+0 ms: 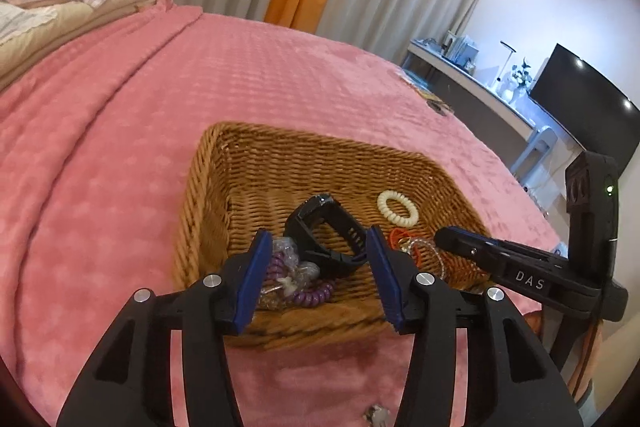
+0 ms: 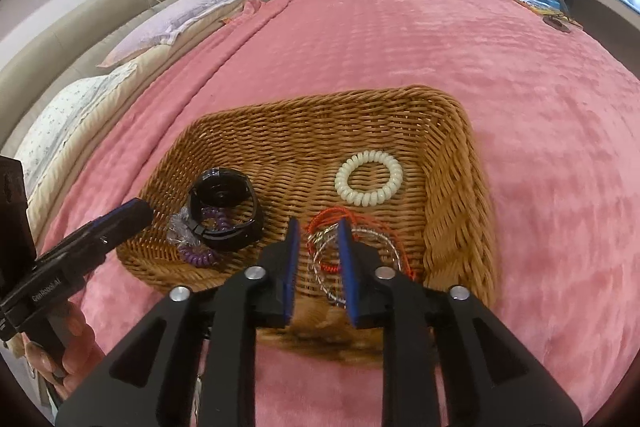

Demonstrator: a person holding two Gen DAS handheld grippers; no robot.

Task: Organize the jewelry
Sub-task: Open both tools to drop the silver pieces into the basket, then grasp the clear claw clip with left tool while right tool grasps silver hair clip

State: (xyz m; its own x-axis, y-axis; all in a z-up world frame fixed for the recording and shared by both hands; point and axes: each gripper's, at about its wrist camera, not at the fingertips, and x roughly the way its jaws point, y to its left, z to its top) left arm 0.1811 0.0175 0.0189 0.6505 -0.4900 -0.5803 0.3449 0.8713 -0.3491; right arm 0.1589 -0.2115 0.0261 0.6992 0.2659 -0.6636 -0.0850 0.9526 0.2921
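A wicker basket [image 1: 248,163] [image 2: 452,163] lies on the pink bed. In it are a black watch [image 1: 324,227] [image 2: 228,215], a purple coil hair tie [image 1: 316,293] [image 2: 198,255], a cream coil hair tie [image 1: 398,207] [image 2: 368,178], and red cord with silver bangles [image 1: 416,247] [image 2: 368,239]. My left gripper [image 1: 318,243] [image 2: 136,213] is open above the basket's near left part, around the watch and purple tie. My right gripper [image 2: 320,231] [image 1: 444,239] is open, its fingers straddling the red cord and bangles.
The pink blanket [image 1: 120,147] [image 2: 540,107] covers the bed. Pillows [image 2: 132,43] lie at the far left. A desk with a monitor [image 1: 592,107] stands to the right. Small items [image 2: 540,9] lie at the bed's far right corner.
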